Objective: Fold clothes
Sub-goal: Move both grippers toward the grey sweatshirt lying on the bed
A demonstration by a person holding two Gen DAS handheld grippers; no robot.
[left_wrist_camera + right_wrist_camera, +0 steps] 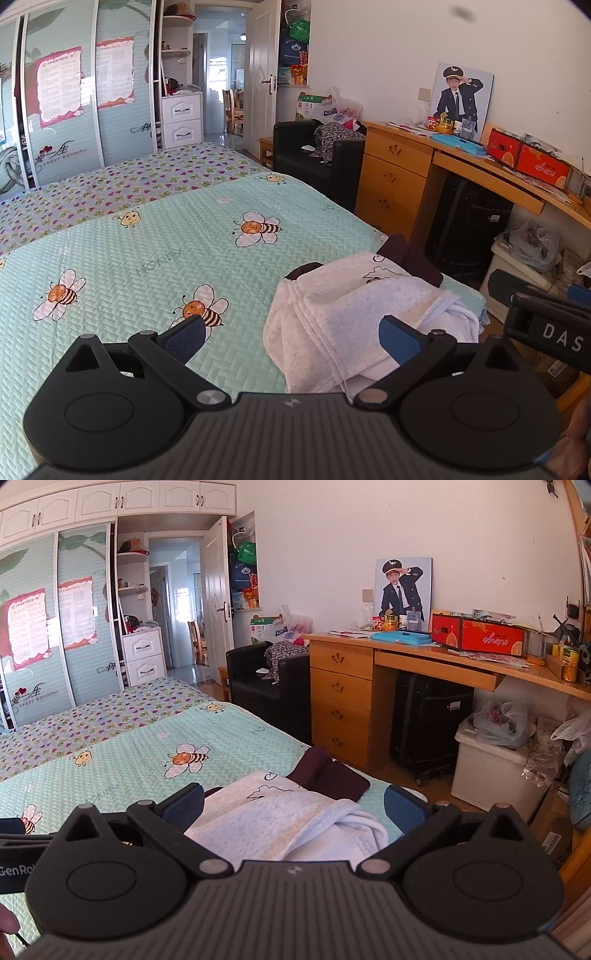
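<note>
Both of my grippers hover over the near right corner of the bed (155, 236). My left gripper (291, 343) is spread wide, its blue pads far apart and gripping nothing; the right-hand pad overlaps the cloth in view, but I cannot tell whether it touches. My right gripper (293, 806) is likewise wide open and empty, with the garment showing between its fingers.

The task's item, a light grey sweatshirt (332, 317), lies in a loose folded bundle on the mint bee-print quilt (166, 258), close to the bed's right edge. A dark line drawing is printed on its upper face. Its ribbed hem faces the left wrist camera, and a white inner layer spills out on the right side. Just behind it, touching or slightly under it, lies a dark maroon garment (328, 775), folded flat.

Beyond the quilt a heart-print sheet (122, 181) covers the far half of the bed. To the right of the bed stand a wooden table (406, 657) with drawers and a black armchair (266, 686) holding patterned cloth.
</note>
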